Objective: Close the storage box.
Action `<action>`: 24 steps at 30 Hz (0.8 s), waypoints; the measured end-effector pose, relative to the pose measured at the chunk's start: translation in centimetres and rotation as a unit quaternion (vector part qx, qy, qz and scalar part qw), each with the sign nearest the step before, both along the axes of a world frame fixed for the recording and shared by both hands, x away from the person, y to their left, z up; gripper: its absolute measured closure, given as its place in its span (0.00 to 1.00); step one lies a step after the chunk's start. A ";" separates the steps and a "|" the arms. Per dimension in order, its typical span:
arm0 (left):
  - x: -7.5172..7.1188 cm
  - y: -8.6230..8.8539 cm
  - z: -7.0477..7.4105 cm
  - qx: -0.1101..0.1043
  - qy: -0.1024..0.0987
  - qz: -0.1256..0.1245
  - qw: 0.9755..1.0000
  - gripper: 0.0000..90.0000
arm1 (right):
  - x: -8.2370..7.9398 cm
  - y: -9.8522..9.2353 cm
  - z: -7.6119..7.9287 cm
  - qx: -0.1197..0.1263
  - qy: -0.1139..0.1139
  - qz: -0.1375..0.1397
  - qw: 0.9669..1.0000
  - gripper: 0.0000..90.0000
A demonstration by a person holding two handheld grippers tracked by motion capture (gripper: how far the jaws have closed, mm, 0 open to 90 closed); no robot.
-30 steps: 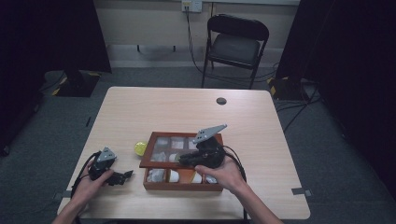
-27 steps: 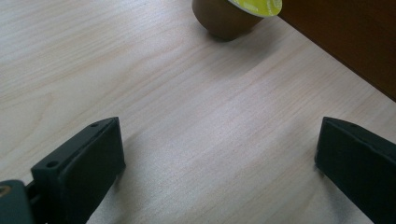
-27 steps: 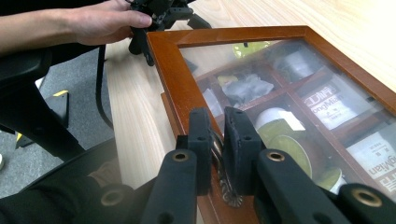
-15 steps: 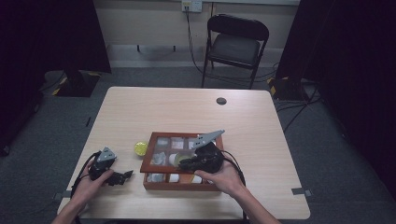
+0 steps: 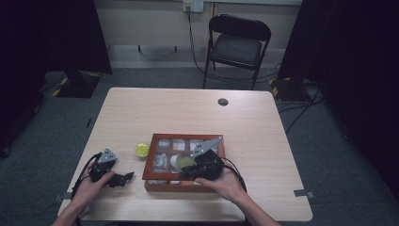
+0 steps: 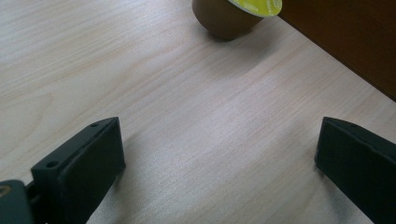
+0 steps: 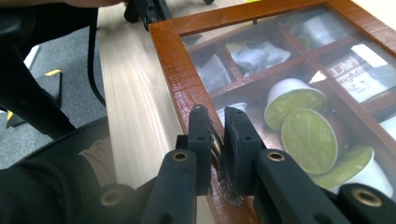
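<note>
Apparently the right gripper (image 7: 215, 128) pinches the box's lid (image 7: 280, 60) edge; lifting seems next. Left gripper (image 6: 219, 158) rests wide open, empty.

Packet (image 7: 369, 70) — partial print, unreadable

right gripper (image 7: 216, 140) pinching small knob (image 7: 216, 148), wooden box (image 7: 173, 60)

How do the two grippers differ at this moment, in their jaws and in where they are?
The left gripper has its jaws wide apart with nothing between them; the right gripper has its jaws pinched on a small metal piece at the wooden box's rim. The left is over bare table beside the box, near a yellow-lidded pod. Both have black jaws.
</note>
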State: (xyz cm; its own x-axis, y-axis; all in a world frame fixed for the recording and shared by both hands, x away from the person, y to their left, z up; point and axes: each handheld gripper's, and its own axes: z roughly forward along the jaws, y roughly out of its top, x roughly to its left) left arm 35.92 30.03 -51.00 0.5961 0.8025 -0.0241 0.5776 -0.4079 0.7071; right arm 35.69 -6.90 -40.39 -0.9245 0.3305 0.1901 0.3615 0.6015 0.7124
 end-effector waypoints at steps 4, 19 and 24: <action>0.0 0.0 0.0 0.000 0.000 0.000 1.000 0.01 | -0.1 0.0 -0.6 0.000 0.003 0.000 1.000 0.90; 0.0 0.0 0.0 0.002 -0.003 -0.001 1.000 0.01 | -0.4 0.5 -2.6 -0.015 0.014 0.003 1.000 0.91; 0.0 0.0 0.0 0.002 -0.003 -0.001 1.000 0.01 | -0.4 0.4 -2.9 -0.011 0.018 -0.001 1.000 0.90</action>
